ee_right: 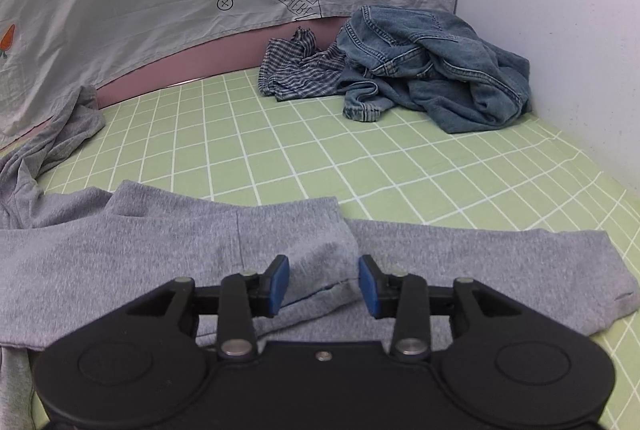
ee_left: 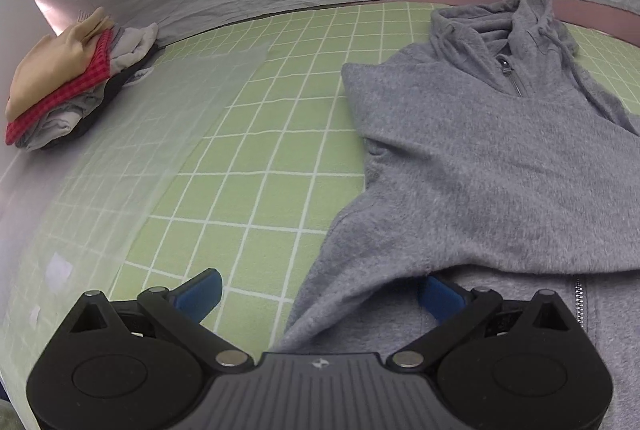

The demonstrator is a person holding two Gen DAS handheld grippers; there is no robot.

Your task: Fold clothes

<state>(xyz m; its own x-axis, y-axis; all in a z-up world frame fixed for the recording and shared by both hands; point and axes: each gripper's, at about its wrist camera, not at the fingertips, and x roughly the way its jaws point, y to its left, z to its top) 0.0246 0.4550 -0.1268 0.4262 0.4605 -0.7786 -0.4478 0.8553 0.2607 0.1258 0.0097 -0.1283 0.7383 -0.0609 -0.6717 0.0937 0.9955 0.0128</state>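
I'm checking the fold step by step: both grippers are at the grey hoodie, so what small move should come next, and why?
Probably shut the right gripper on the sleeve. Its jaws stand open with a raised ridge of sleeve fabric between them, so a pinch looks ready. The left gripper is open too, at the hoodie edge, and nothing is gripped yet.

My left tool [ee_left: 318, 296] and right tool [ee_right: 324, 284] look alike: black housings with round side discs, silver pivot screws, ribbed centre plate, and blue pads [ee_right: 280, 280] on black linkage arms.
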